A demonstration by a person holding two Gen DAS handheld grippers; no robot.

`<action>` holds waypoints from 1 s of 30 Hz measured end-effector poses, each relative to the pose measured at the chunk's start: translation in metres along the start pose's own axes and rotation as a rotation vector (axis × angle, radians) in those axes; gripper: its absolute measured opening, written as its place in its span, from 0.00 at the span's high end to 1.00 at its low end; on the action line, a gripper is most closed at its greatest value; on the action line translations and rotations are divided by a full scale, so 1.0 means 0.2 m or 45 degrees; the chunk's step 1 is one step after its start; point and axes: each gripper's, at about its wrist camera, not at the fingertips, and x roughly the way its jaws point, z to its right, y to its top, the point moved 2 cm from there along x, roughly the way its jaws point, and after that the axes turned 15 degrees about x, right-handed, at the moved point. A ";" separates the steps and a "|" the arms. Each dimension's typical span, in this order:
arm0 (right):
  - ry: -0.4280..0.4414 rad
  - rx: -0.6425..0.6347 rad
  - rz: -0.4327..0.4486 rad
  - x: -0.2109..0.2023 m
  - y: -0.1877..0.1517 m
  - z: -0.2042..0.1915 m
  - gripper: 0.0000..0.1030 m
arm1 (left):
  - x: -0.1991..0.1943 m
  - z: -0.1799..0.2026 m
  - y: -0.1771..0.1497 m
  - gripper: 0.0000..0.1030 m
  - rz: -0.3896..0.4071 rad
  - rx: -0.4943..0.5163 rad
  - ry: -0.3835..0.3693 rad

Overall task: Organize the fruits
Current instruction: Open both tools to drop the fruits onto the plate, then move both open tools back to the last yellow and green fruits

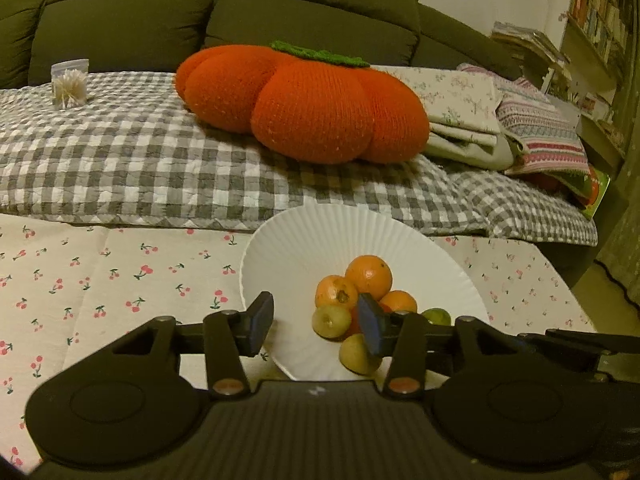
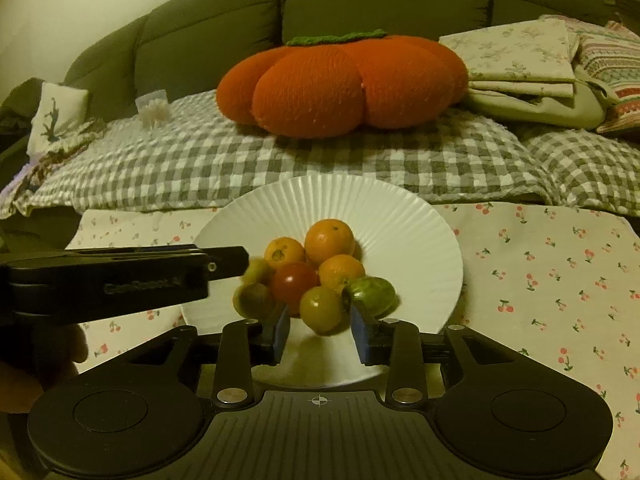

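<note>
A white fluted plate [image 2: 400,224] on the cherry-print cloth holds a pile of fruit: three oranges [image 2: 329,240], a red tomato [image 2: 294,280], several yellow-green fruits and a green one [image 2: 372,290]. My right gripper [image 2: 320,332] stands open at the plate's near side. A yellow-green fruit [image 2: 322,310] lies just past its blue pads, untouched. My left gripper [image 1: 316,326] is open over the same plate [image 1: 288,248], with a yellow-green fruit [image 1: 331,321] beyond its fingertips and the oranges [image 1: 368,276] behind. Seen from the side, the left gripper [image 2: 224,260] reaches in from the left.
Behind the table is a dark sofa with a grey checked quilt [image 1: 120,152], a big orange knitted pumpkin cushion [image 1: 312,100], folded linens [image 1: 460,112] and a small jar of picks [image 1: 70,84]. Cherry-print cloth [image 2: 540,280] spreads right and left of the plate.
</note>
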 end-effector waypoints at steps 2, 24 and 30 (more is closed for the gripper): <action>0.003 0.021 0.006 -0.02 0.01 0.01 0.68 | -0.02 -0.01 0.00 0.55 0.001 -0.006 0.005; 0.074 0.285 0.033 -0.24 0.09 0.11 0.68 | -0.25 -0.08 -0.07 0.55 -0.009 -0.033 0.052; 0.109 0.266 0.000 -0.30 0.03 0.05 0.68 | -0.30 -0.04 -0.13 0.55 -0.047 0.004 0.077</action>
